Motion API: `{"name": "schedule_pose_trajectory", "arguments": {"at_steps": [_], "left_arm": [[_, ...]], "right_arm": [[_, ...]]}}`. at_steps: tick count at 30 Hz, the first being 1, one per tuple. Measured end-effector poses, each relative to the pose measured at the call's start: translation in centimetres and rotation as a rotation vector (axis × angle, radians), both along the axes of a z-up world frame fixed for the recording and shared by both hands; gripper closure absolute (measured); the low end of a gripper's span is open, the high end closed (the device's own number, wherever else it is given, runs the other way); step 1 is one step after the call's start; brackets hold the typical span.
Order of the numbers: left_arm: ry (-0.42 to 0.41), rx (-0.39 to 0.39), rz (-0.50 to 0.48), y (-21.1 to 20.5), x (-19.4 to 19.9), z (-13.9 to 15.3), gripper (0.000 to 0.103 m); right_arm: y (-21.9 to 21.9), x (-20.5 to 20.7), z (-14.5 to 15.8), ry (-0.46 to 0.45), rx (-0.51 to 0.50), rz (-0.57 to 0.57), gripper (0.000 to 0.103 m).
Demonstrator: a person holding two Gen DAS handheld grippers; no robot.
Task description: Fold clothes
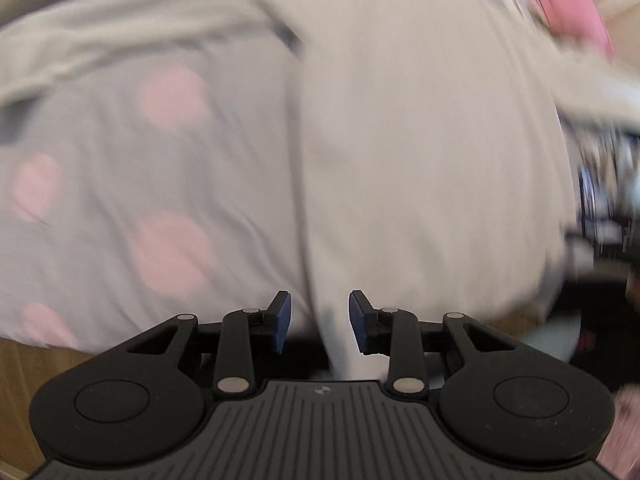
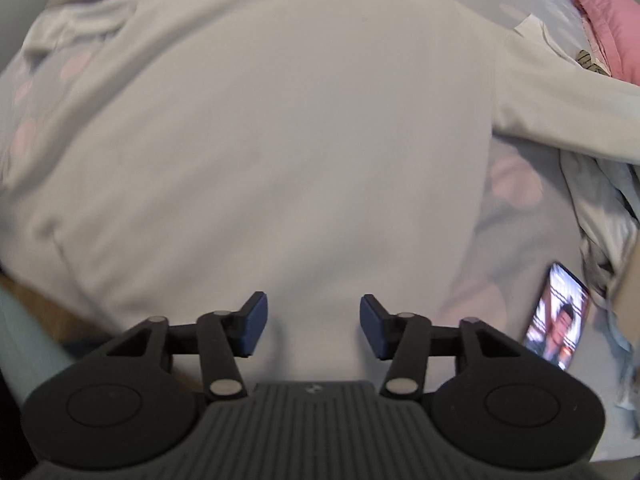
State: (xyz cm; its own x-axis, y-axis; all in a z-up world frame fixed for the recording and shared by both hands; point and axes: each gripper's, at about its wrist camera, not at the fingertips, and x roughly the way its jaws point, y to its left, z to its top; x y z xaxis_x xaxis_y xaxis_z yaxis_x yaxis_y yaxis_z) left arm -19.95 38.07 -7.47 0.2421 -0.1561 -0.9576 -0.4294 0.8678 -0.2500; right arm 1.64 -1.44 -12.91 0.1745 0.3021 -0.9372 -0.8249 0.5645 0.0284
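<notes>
A cream long-sleeved top [image 2: 280, 120] lies spread flat on a bed, body toward me, one sleeve [image 2: 568, 116] stretched out to the right. In the left wrist view the same cream top [image 1: 420, 140] fills the middle and right, blurred by motion. My left gripper [image 1: 320, 320] is open at the top's near hem, a fold of cream cloth between its blue pads without being pinched. My right gripper [image 2: 312, 324] is open just above the hem, nothing between its fingers.
The bed sheet [image 1: 120, 200] is grey with pink dots. A pink pillow [image 2: 600, 16] lies at the far right. A lit phone [image 2: 558, 316] rests on the sheet at the right, beside crumpled pale clothes [image 2: 608, 208]. Wooden floor [image 1: 24, 376] shows at lower left.
</notes>
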Motion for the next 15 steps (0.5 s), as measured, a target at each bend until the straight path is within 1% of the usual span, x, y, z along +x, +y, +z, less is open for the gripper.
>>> {"name": "schedule_pose_trajectory", "arguments": {"at_steps": [2, 4, 7, 10, 15], "left_arm": [[-0.038, 0.038, 0.09, 2.7, 0.1, 1.0, 0.073], [-0.059, 0.085, 0.187, 5.6, 0.0, 1.6, 0.073], [-0.095, 0.13, 0.333, 9.9, -0.4, 1.7, 0.073], [-0.136, 0.143, 0.49, 14.4, -1.3, 1.3, 0.073], [-0.231, 0.156, 0.774, 20.6, -3.6, -0.1, 0.073]], "right_arm": [[1.1, 0.6, -0.1, -0.001, 0.042, -0.023, 0.045], [2.1, 0.9, -0.1, -0.003, 0.081, -0.028, 0.044], [3.3, 1.3, -0.2, -0.021, 0.127, -0.03, 0.044], [4.1, 1.4, -0.5, -0.052, 0.157, -0.036, 0.044], [4.8, 2.2, -1.0, -0.074, 0.169, -0.053, 0.043]]}}
